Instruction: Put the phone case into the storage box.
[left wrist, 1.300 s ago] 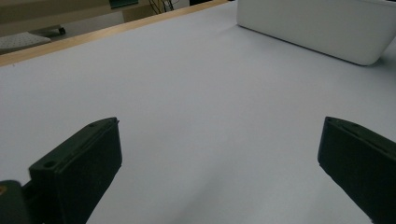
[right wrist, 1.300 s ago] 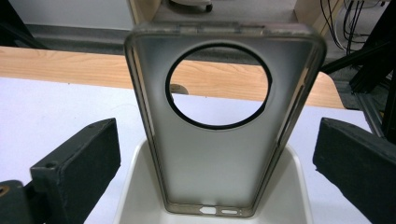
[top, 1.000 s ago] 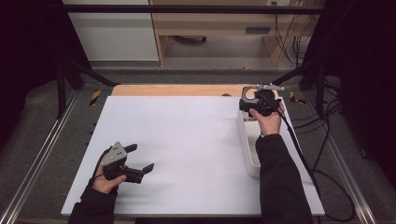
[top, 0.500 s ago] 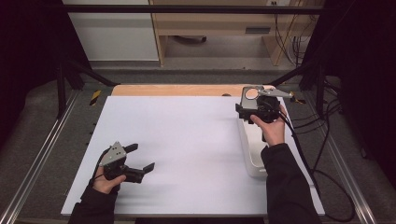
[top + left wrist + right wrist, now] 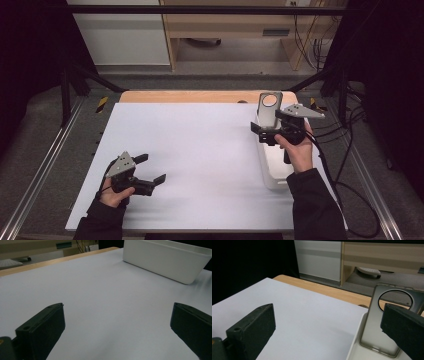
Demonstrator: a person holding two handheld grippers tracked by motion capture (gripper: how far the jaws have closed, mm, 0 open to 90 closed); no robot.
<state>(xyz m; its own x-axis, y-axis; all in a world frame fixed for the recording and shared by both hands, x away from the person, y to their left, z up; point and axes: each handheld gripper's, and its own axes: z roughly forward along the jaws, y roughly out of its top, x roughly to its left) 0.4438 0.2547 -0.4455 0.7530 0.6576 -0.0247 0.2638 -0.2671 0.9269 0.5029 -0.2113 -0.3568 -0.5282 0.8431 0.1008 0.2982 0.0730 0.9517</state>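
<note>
While the white surface (image 5: 200,155) spreads broad beneath both hands, the long white tray (image 5: 272,175) lies along its right side and serves as landmark. Standing upright at the tray's far end is a grey phone case (image 5: 269,109) with a round cut-out, leaning slightly. The right gripper (image 5: 260,132) hovers over the tray just beside the case, forearm stretched forward, jaws spread wide and holding nothing. Well left of the tray, the left gripper (image 5: 152,170) rests low near the surface's front, jaws gaping, empty.
</note>
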